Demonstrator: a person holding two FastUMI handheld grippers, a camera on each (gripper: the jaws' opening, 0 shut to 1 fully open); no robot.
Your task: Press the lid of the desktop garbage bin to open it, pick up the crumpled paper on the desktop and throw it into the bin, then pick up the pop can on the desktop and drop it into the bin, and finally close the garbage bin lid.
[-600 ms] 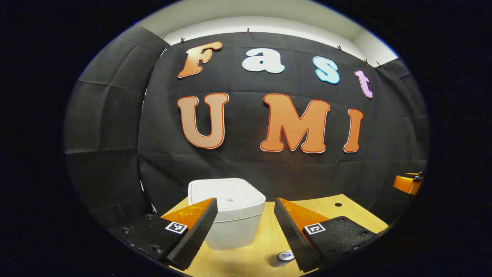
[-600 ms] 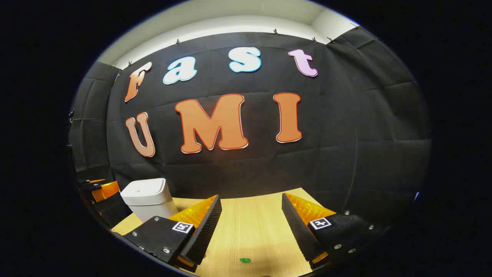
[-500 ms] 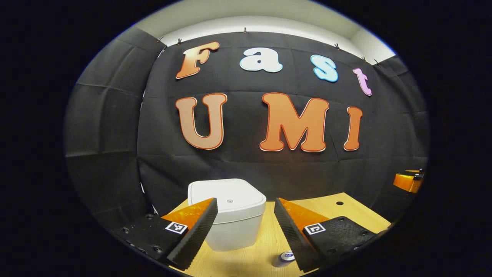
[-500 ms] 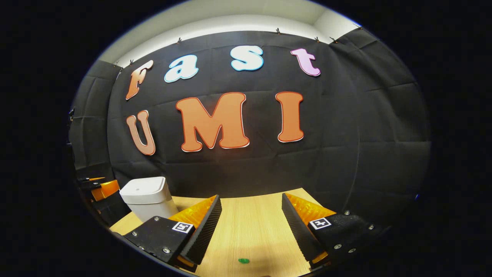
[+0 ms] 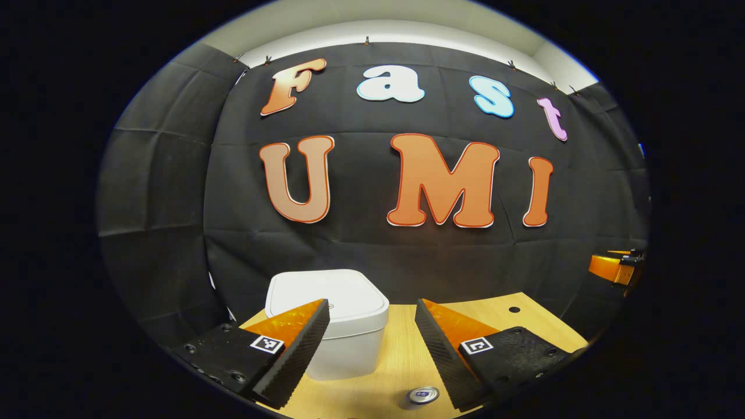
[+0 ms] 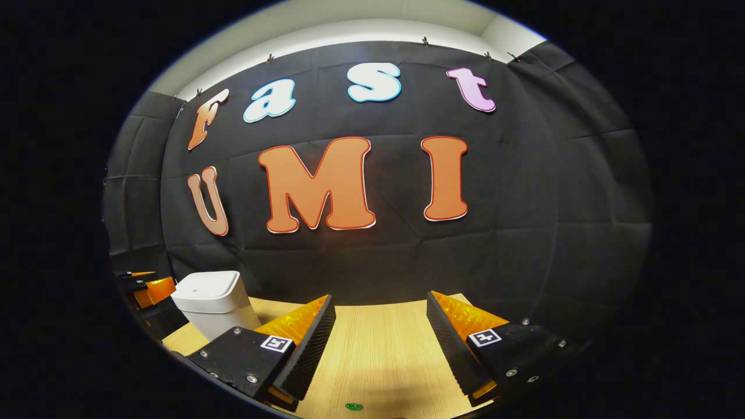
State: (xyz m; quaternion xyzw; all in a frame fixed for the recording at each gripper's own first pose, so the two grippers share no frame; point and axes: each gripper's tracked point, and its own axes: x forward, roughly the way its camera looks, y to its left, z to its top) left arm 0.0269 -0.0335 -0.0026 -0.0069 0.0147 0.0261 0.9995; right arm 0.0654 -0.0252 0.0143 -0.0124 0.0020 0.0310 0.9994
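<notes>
A white bin (image 5: 343, 331) with its lid down stands on the wooden desktop (image 5: 401, 361), just ahead of my left gripper (image 5: 372, 314), a little to the left. That gripper is open and holds nothing. The top of a pop can (image 5: 422, 396) stands on the desk below its right finger. In the right gripper view the same bin (image 6: 214, 302) is at the far left, and my right gripper (image 6: 381, 308) hangs open over bare desktop (image 6: 378, 349). The other gripper (image 6: 145, 288) shows beyond the bin.
A small green scrap (image 6: 353, 406) lies on the desk near the bottom of the right gripper view. A dark hole (image 5: 514, 309) marks the desk at the right. The other gripper (image 5: 614, 267) shows at the far right of the left gripper view. Black cloth walls close the booth behind.
Both views have tilted slightly up and back. The bin has slid left and down in each view, and the can top now shows more fully in the left gripper view.
</notes>
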